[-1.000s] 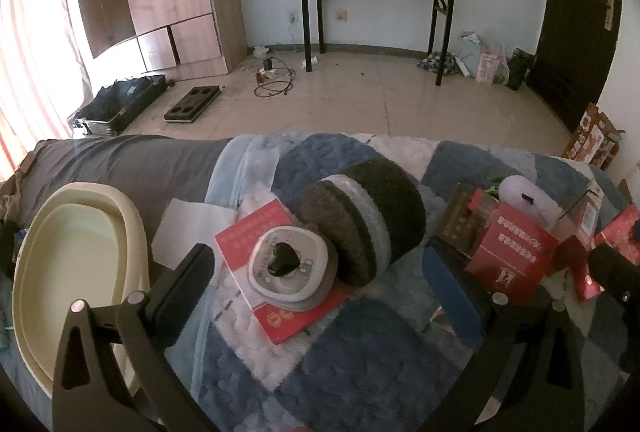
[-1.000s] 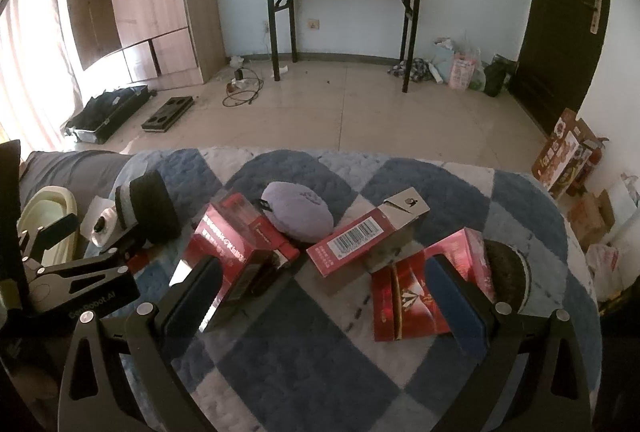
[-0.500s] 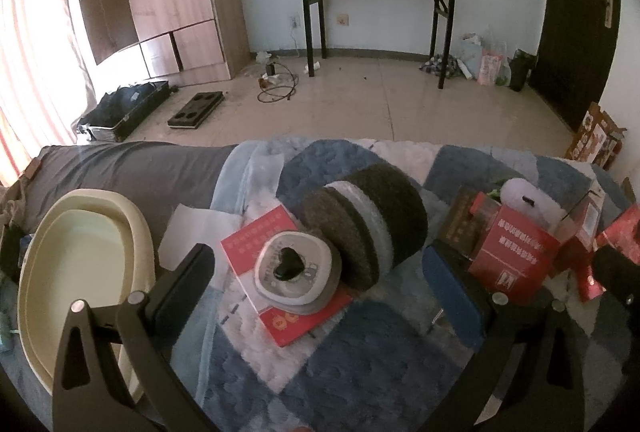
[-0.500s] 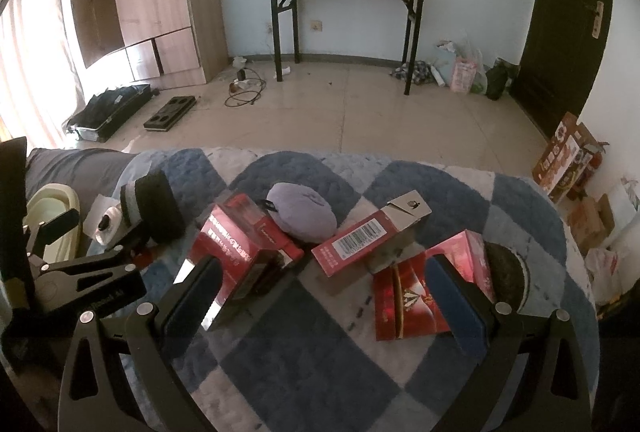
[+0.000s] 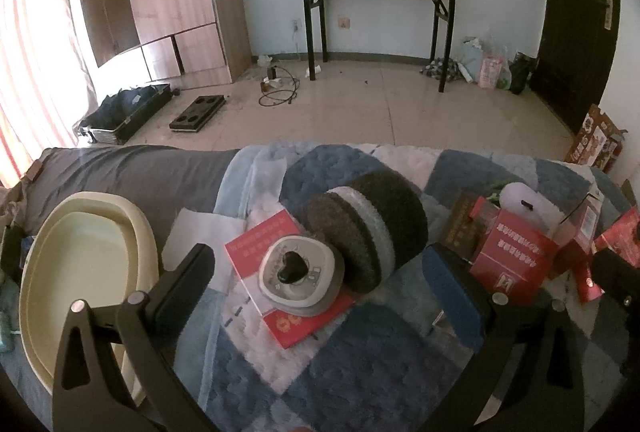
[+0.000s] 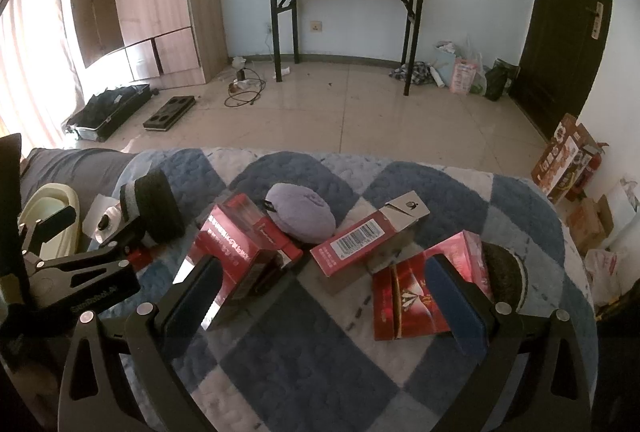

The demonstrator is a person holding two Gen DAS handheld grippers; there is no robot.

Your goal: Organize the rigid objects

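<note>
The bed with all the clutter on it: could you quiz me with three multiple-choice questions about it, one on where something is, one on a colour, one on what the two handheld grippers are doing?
1. Where is the cream tub?
A. at the left edge of the bed
B. on the black folding table
C. on top of the red boxes

2. What colour is the soft oval pouch among the boxes?
A. bright green
B. pale purple
C. orange

3. What state are the left gripper and the right gripper in?
A. both open, holding nothing
B. both shut on a red box
C. left shut on the tub, right open

Answers:
1 A, the tub sits left of the round white gadget.
2 B, it looks lilac in the right wrist view.
3 A, each gripper's fingers stand wide apart with nothing between them.
</note>
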